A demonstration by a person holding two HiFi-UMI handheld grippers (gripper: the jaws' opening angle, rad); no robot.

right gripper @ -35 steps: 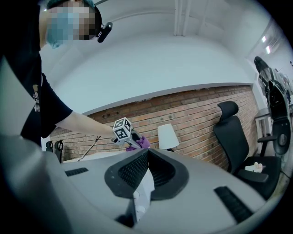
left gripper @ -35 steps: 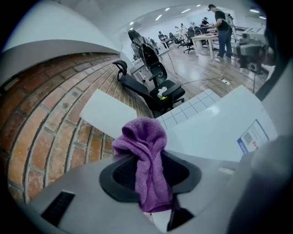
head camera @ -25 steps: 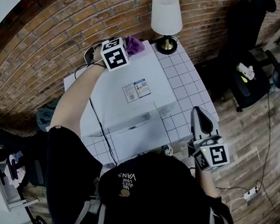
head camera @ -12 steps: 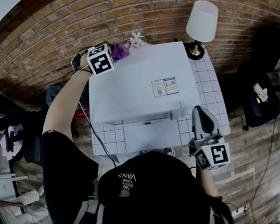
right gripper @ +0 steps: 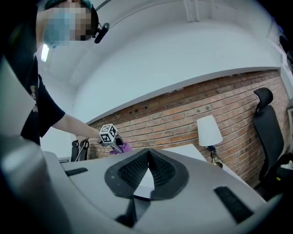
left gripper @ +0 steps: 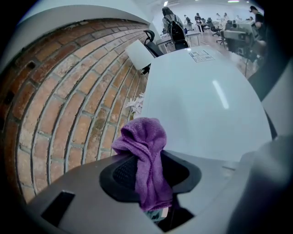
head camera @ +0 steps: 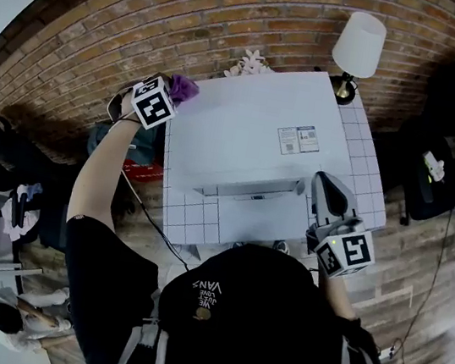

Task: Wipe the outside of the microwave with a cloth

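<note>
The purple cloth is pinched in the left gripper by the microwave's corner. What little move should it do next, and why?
Probably press the cloth down and slide it across the microwave top toward the lamp side. The left gripper is shut on the cloth at the top's back left corner, and the wide white top lies ahead of it.

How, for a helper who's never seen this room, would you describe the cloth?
Find the big white microwave by the brick wall. At its far left corner the left gripper pinches a cloth. It is the only purple thing, fuzzy and crumpled, unlike the pale flowers nearby.
</note>
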